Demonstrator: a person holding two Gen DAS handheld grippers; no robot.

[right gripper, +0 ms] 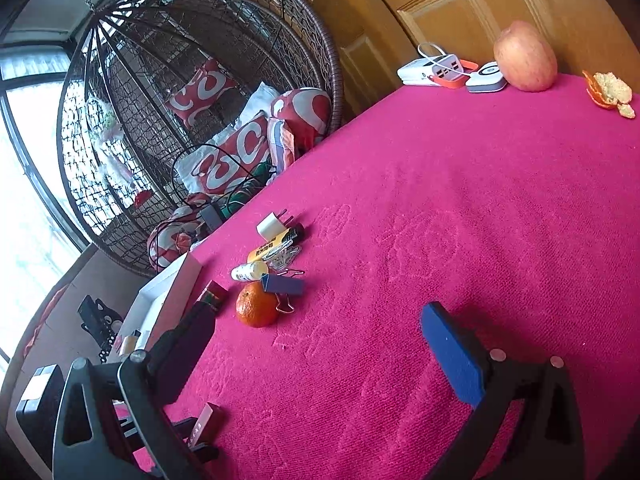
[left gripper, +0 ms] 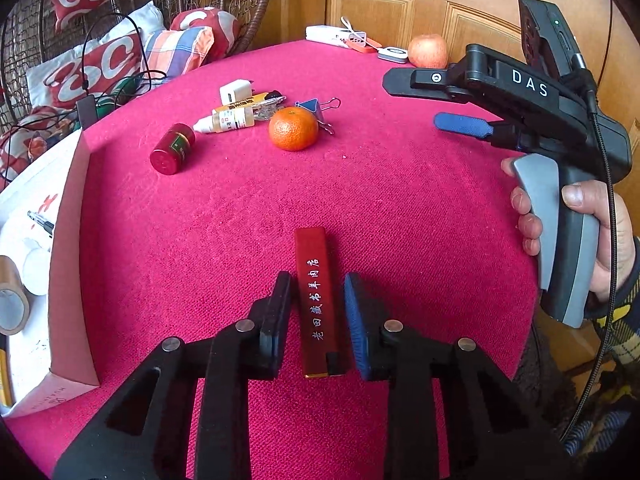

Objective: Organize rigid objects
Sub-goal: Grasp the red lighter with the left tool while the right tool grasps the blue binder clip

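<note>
Progress is partial: I see a pen (left gripper: pixel 41 222) and tape (left gripper: pixel 12 300) already in the box (left gripper: pixel 72 208). My left gripper (left gripper: pixel 318 320) pinches the red bar (left gripper: pixel 318 300) on the worktop (left gripper: pixel 400 208); right gripper (right gripper: pixel 316 344) spread, empty. Tangerine (left gripper: pixel 294 128), bottles and clip remain.

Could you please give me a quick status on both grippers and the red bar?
Left hand-held gripper closed around red bar on the cloth. Right hand-held gripper open, empty. Nothing blocking; tangerine well clear.
</note>
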